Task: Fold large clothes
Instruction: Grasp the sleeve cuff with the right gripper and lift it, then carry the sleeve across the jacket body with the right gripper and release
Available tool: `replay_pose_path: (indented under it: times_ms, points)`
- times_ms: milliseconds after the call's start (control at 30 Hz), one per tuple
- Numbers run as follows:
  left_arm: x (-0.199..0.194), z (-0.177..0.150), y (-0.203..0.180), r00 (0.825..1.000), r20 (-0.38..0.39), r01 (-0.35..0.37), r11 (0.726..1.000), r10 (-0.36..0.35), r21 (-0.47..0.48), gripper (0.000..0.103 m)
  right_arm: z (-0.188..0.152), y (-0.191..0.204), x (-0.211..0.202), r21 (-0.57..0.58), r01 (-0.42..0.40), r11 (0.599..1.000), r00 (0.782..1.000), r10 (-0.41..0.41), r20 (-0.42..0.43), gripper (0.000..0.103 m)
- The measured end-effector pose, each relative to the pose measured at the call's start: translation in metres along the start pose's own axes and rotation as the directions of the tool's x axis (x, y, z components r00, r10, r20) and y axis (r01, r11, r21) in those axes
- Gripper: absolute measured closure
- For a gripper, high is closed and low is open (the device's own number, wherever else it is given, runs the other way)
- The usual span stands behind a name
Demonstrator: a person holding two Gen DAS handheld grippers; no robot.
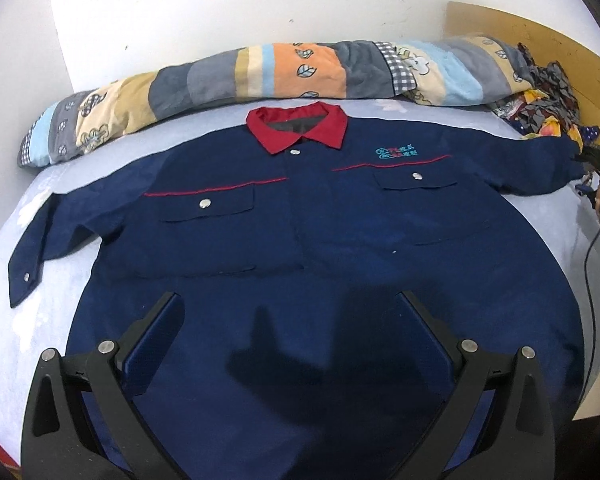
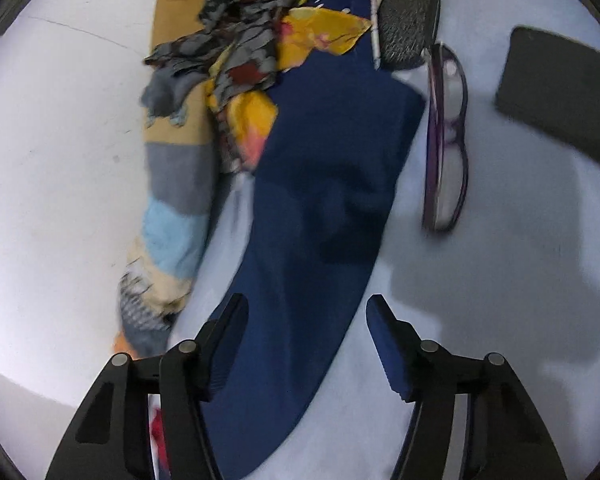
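The teal chest logo (image 1: 397, 152) on the navy jacket (image 1: 300, 216) is showing unreadably small. Both grippers are tilting downward: left gripper (image 1: 290, 312) gaping wide above the hem, right gripper (image 2: 307, 314) parted, straddling 1 sleeve (image 2: 320, 184), pads clear.

Navy work jacket (image 1: 300, 216) lies flat, front up, buttoned, on the pale blue bedsheet (image 1: 40, 280). Red collar (image 1: 298, 126) points toward the sheet's far edge. Both sleeves spread sideways across the sheet; two flap pockets with silver snaps, red chest piping.
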State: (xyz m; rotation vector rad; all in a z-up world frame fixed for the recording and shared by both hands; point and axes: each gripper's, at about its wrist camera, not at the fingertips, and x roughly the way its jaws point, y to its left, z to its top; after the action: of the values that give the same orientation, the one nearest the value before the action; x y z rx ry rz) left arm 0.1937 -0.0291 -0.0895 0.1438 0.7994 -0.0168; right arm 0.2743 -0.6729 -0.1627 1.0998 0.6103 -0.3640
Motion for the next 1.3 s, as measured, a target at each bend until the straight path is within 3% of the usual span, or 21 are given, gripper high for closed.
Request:
replay_pose_path:
  times_ms: [133, 367, 400, 433, 467, 533, 767, 1033, 1300]
  points:
    - [0.003, 0.000, 0.002, 1.000, -0.008, 0.012, 1.000, -0.012, -0.010, 0.000, 0.019, -0.011, 0.022, 0.014, 0.094, 0.995, 0.995, -0.094, 0.027, 0.038]
    - [0.007, -0.004, -0.002, 0.999, -0.030, 0.032, 0.999, -0.032, -0.006, 0.000, 0.042, -0.023, 0.051, 0.078, -0.004, 0.997, 0.999, 0.001, 0.042, 0.040]
    - [0.008, -0.004, -0.002, 0.999, -0.035, 0.030, 1.000, -0.031, -0.006, 0.000, 0.044, -0.023, 0.056, 0.074, -0.024, 0.997, 0.999, 0.021, 0.037, 0.046]
    - [0.009, -0.004, -0.001, 0.999, -0.037, 0.027, 1.000, -0.027, -0.007, 0.000, 0.046, -0.021, 0.058, 0.060, -0.022, 0.998, 0.999, 0.021, 0.031, 0.080]
    - [0.009, -0.003, -0.001, 0.999, -0.038, 0.025, 1.000, -0.025, -0.011, 0.000, 0.047, -0.018, 0.057, 0.041, -0.006, 0.999, 1.000, 0.004, 0.030, 0.094]
    - [0.009, -0.002, 0.000, 0.999, -0.036, 0.026, 0.999, -0.026, -0.021, 0.000, 0.042, -0.012, 0.043, 0.019, -0.033, 0.999, 0.996, 0.031, 0.082, 0.098]
    - [0.002, 0.001, 0.001, 1.000, -0.009, 0.023, 0.999, -0.024, -0.027, 0.000, 0.031, 0.039, -0.011, -0.154, -0.071, 0.985, 0.983, 0.095, 0.155, 0.099]
    - [-0.013, 0.004, 0.021, 0.999, 0.032, -0.004, 0.997, 0.007, -0.074, 0.000, 0.017, 0.144, -0.072, -0.305, -0.127, 0.944, 0.970, 0.182, 0.160, 0.098]
    - [-0.029, 0.000, 0.056, 0.998, 0.055, -0.017, 0.991, 0.025, -0.135, 0.000, -0.055, 0.277, -0.128, -0.476, -0.226, 0.850, 0.951, 0.299, 0.082, 0.098]
